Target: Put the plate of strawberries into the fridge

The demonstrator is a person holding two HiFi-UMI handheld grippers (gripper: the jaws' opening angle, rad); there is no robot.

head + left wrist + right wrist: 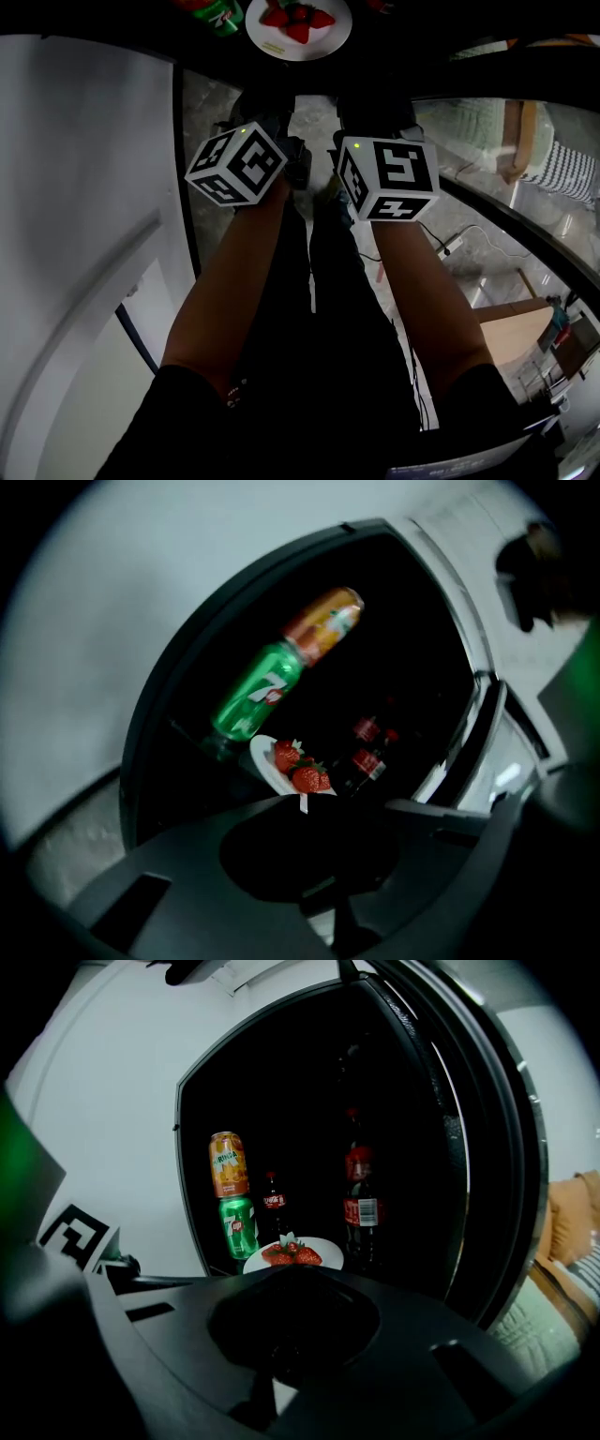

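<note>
One plate (330, 1249) flat inside fridge (309, 1072), strawberries (292, 1255) on top.

Plate (262, 758) of strawberries (302, 771) in fridge (412, 621)

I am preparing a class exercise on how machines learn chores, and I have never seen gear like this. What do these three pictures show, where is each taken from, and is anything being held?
There is no robot here. A person holds a two-jaw tool in each hand: the left gripper and the right gripper, each carrying a black-and-white marker cube. The head view looks down from the person's head at both forearms. The two gripper views come from cameras riding on the grippers, and they look into an open fridge with a dark inside. In it are a round white plate of red strawberries, a green soda can with an orange can stacked on it, and dark cola bottles with red labels. The plate appears to rest inside. The jaws are too dark to tell whether they are open or shut.
</note>
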